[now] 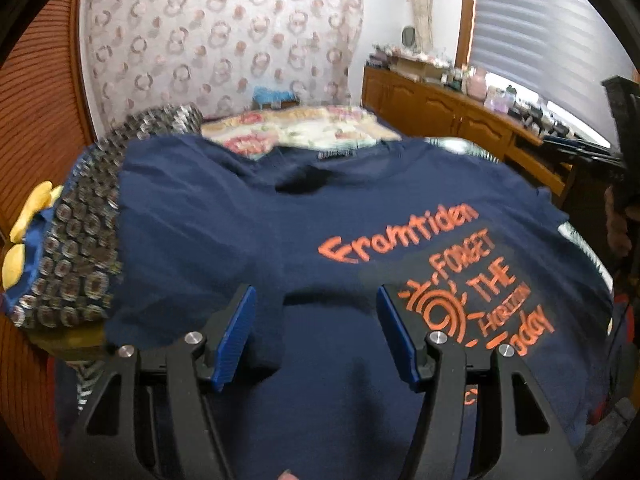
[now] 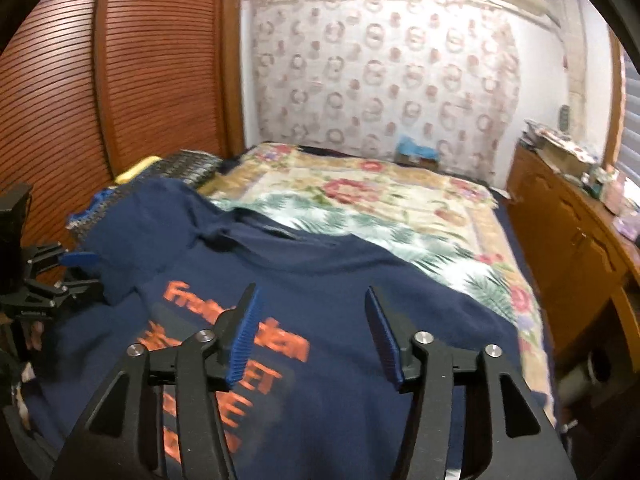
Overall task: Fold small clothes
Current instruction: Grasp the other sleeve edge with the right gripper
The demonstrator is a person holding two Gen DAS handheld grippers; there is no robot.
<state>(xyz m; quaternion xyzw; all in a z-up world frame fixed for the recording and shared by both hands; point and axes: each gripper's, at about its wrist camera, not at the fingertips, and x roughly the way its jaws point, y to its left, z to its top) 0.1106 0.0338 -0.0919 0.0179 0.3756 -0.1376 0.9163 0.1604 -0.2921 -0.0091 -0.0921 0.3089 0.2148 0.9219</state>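
A navy T-shirt [image 1: 248,216] with orange print lies spread front-up on the bed, collar at the far end. It also shows in the right wrist view [image 2: 328,280]. My left gripper [image 1: 316,308] is open and empty above the shirt's lower middle, left of the print. My right gripper [image 2: 310,312] is open and empty above the shirt's right half. The left gripper [image 2: 76,264] also shows at the left edge of the right wrist view, by the shirt's left sleeve. The right gripper's body [image 1: 600,156] shows at the right edge of the left wrist view.
The bed carries a floral quilt [image 2: 380,200] beyond the shirt. A patterned cloth [image 1: 80,240] and a yellow and blue item [image 1: 28,232] lie at the shirt's left. A wooden louvred wardrobe [image 2: 120,80] stands left, a cluttered wooden cabinet [image 2: 568,216] right.
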